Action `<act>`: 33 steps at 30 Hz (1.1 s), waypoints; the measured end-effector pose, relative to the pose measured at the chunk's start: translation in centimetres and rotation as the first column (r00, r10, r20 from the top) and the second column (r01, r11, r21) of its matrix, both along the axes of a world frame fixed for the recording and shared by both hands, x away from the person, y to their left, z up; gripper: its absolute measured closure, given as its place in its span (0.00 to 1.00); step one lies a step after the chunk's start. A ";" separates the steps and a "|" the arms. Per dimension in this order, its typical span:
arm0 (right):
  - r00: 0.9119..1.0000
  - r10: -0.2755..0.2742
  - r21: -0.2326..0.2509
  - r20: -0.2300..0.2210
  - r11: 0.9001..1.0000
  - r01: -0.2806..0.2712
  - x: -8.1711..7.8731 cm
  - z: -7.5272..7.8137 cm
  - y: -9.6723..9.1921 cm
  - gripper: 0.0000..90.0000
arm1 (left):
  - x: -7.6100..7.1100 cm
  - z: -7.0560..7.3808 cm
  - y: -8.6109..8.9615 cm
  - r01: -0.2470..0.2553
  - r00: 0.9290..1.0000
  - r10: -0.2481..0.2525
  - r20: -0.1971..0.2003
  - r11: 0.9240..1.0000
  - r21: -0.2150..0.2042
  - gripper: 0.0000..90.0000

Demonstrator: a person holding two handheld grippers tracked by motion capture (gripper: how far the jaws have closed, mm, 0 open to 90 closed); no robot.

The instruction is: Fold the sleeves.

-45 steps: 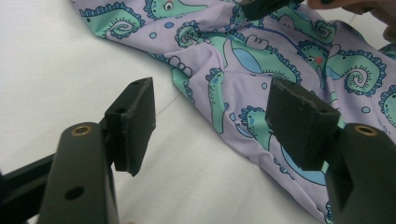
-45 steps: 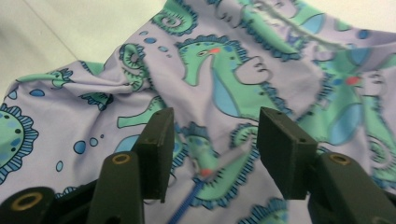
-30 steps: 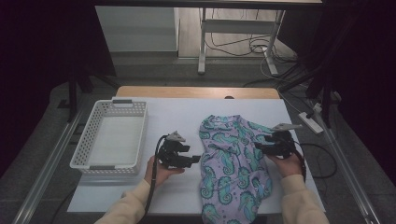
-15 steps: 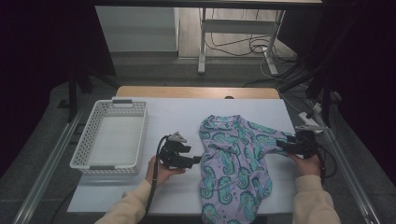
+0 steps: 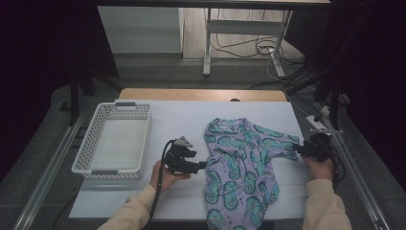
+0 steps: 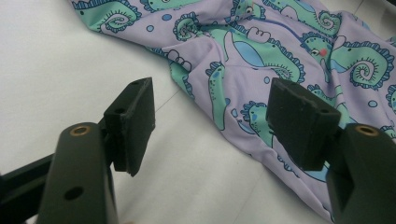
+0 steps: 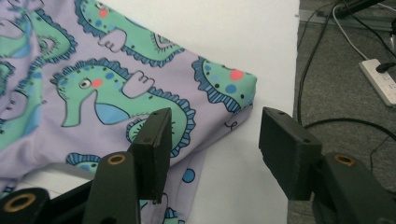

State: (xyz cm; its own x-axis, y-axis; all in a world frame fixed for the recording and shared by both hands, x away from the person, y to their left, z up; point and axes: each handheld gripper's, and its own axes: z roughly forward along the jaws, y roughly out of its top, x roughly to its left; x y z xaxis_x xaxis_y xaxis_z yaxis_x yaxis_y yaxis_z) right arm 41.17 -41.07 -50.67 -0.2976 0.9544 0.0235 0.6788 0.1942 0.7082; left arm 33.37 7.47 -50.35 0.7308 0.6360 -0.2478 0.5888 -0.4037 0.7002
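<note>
A lilac seahorse-print garment point(image 5: 242, 167) lies spread on the white counter point(image 5: 182, 120), to the right of a white basket point(image 5: 114, 141). The left gripper point(image 5: 203, 165) rests level at the garment's left edge, fingers released. The right gripper point(image 5: 298, 149) points at the garment's right sleeve tip; its fingers have just been closing, nothing yet pinched.

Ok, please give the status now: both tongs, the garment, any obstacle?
Left tongs open beside seahorse garment. Right tongs open at its sleeve end, just been closing, nothing gripped. White basket stands apart.

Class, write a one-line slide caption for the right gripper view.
Open right tongs poised at the sleeve end of a lilac seahorse-print garment on the white table.
</note>
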 end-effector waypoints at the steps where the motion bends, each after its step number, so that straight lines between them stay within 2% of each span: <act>1: 1.000 0.001 -0.008 -0.003 1.000 -0.001 0.0 -0.1 0.1 0.50 | 0.0 0.0 0.0 0.000 1.000 0.000 0.000 1.000 0.000 0.37; 10: 0.999 0.013 -0.046 -0.043 0.999 -0.015 0.7 -1.3 1.2 0.50 | 0.0 0.0 0.0 0.001 1.000 -0.001 0.000 1.000 0.001 0.37; 15: 0.999 0.008 -0.046 -0.037 0.999 -0.010 0.7 -1.4 1.3 0.53 | 0.0 -0.1 0.0 0.000 1.000 0.000 -0.002 1.000 0.002 0.37; 17: 0.999 0.014 -0.042 -0.036 0.999 -0.016 0.7 -1.3 1.3 0.63 | 0.0 -0.1 -0.1 0.001 1.000 -0.001 0.000 1.000 0.003 0.37; 21: 0.997 0.059 -0.019 -0.049 0.998 -0.060 0.6 -1.2 1.7 0.92 | 0.0 -0.1 -0.1 0.001 1.000 -0.001 -0.001 1.000 0.004 0.37; 22: 0.996 0.071 -0.022 -0.048 0.997 -0.072 0.6 -1.2 1.8 0.94 | 0.0 -0.1 -0.1 0.001 1.000 -0.001 -0.001 1.000 0.003 0.37; 24: 0.996 0.083 -0.033 -0.032 0.996 -0.084 0.5 -1.0 2.1 0.95 | 0.0 -0.1 -0.1 0.001 1.000 -0.001 0.000 1.000 0.004 0.37; 28: 0.996 0.094 0.020 0.009 0.995 -0.094 0.2 -0.1 2.2 0.95 | 0.0 -0.1 0.0 -0.001 1.000 0.001 -0.001 1.000 0.003 0.37; 33: 0.990 0.119 0.054 0.071 0.991 -0.123 -0.3 1.7 3.1 0.95 | 0.0 0.0 -0.1 0.001 1.000 -0.001 0.005 1.000 0.006 0.37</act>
State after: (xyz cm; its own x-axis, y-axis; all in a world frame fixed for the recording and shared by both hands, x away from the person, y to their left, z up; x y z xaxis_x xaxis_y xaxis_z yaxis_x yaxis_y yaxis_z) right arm 40.83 -37.99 -48.98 -0.4133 0.9090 0.0535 0.6031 0.2293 0.7639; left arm 33.36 7.40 -50.38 0.7329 0.6363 -0.2406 0.5848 -0.4086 0.7008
